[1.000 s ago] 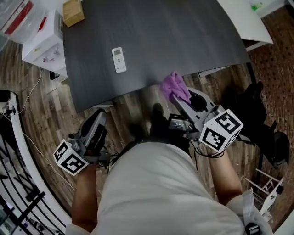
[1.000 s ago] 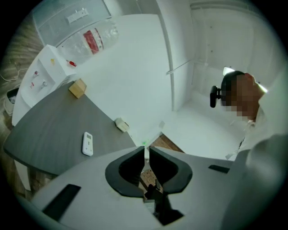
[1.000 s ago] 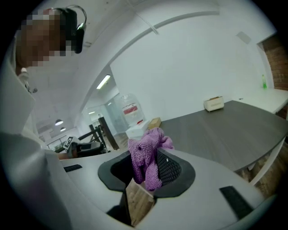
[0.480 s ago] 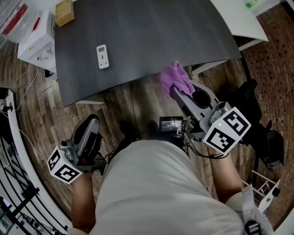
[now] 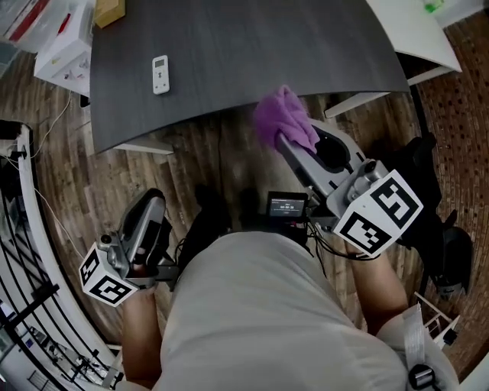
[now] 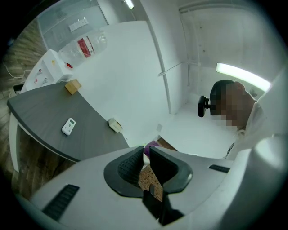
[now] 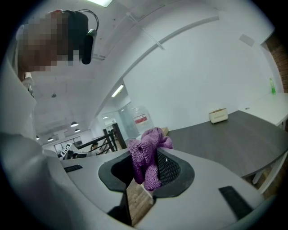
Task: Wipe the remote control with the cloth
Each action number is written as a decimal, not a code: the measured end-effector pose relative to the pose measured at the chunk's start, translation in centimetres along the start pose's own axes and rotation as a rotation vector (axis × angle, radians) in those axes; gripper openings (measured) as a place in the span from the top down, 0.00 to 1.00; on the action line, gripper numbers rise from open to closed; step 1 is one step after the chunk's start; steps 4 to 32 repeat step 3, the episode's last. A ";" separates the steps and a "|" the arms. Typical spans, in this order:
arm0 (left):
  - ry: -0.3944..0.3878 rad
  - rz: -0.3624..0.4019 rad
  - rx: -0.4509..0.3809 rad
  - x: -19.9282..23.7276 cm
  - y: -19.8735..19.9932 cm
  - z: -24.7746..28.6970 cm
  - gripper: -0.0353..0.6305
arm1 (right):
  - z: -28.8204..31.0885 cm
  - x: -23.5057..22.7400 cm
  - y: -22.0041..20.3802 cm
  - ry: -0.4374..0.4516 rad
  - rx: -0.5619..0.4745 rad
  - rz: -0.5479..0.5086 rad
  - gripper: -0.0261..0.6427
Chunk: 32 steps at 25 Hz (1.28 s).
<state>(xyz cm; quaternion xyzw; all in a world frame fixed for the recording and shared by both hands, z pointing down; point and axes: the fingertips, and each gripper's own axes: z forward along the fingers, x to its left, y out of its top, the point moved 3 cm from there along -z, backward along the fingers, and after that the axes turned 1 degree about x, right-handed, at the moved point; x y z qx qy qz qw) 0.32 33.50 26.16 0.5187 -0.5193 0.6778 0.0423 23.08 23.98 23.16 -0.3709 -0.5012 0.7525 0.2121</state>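
Note:
The white remote control (image 5: 160, 74) lies on the dark grey table (image 5: 252, 46), far left of its top; in the left gripper view the remote (image 6: 68, 126) is small and distant. My right gripper (image 5: 284, 141) is shut on the bunched purple cloth (image 5: 281, 117), held in the air just off the table's near edge. In the right gripper view the cloth (image 7: 146, 155) fills the jaws of that gripper (image 7: 148, 168). My left gripper (image 5: 151, 205) hangs low beside the person's left hip, away from the table. Its jaws (image 6: 146, 152) stand almost together with nothing between them.
A tan cardboard box (image 5: 109, 11) sits at the table's far left corner. White boxes (image 5: 65, 52) stand on the floor left of it, with cables (image 5: 46, 153) nearby. A white table (image 5: 412, 30) adjoins at the right, above a black bag (image 5: 428, 179).
The right gripper with the cloth has risen toward the table's near edge. The left gripper has dropped lower beside the hip. The remote has drifted up and left in the head view.

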 end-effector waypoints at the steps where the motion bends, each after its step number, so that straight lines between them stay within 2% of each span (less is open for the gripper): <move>1: 0.007 0.002 -0.004 -0.1 -0.3 0.0 0.89 | -0.1 0.0 0.0 0.009 0.000 -0.011 0.80; 32: 0.023 0.002 -0.013 -0.3 -0.8 0.0 0.89 | -0.2 0.1 -0.2 0.027 0.006 -0.031 0.80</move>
